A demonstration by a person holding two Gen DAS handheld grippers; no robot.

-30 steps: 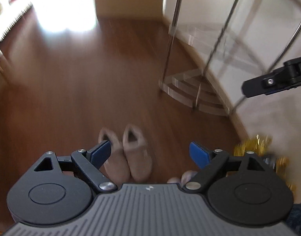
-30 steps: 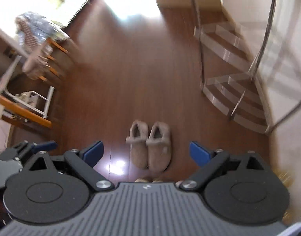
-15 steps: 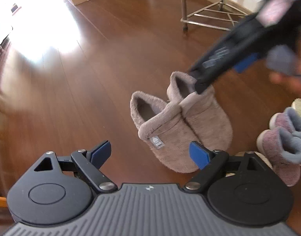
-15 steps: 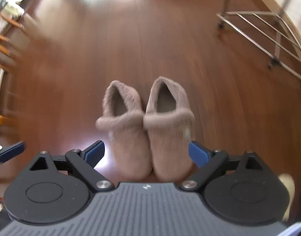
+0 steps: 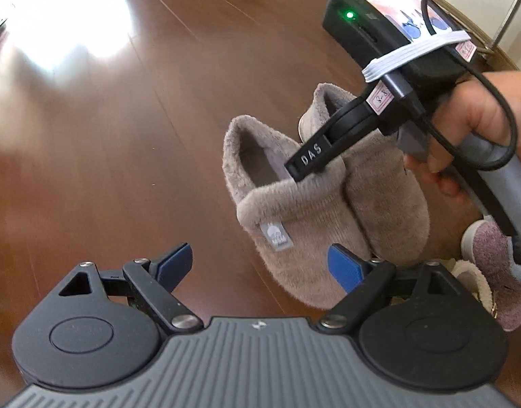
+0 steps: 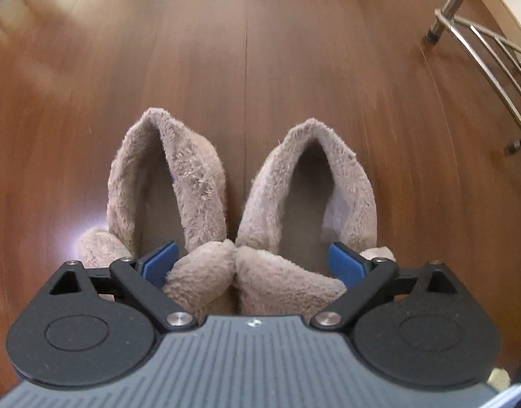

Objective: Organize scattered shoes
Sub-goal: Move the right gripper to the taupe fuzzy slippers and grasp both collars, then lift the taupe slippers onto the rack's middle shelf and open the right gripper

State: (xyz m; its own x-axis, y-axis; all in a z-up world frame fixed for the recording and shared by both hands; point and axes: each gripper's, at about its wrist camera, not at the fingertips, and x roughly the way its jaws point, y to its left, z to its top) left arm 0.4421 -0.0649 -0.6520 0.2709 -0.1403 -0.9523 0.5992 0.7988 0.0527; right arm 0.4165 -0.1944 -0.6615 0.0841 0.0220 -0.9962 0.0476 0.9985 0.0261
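Two taupe fuzzy slippers lie side by side on the wooden floor, the left slipper and the right slipper. My right gripper is open, with one blue finger inside each slipper's opening, around the two touching inner walls. In the left wrist view the pair lies ahead and to the right, with the right gripper's black finger in the near slipper's opening. My left gripper is open and empty, just short of the near slipper's toe.
A pink-and-grey shoe and a cream shoe lie at the right, beside the slippers. A metal rack stands at the far right. Bright glare falls on the floor at the far left.
Both grippers dropped lower and closer to the slippers. The right gripper's fingers went from above the pair into the slipper openings. The left gripper moved up to the near slipper's toe.
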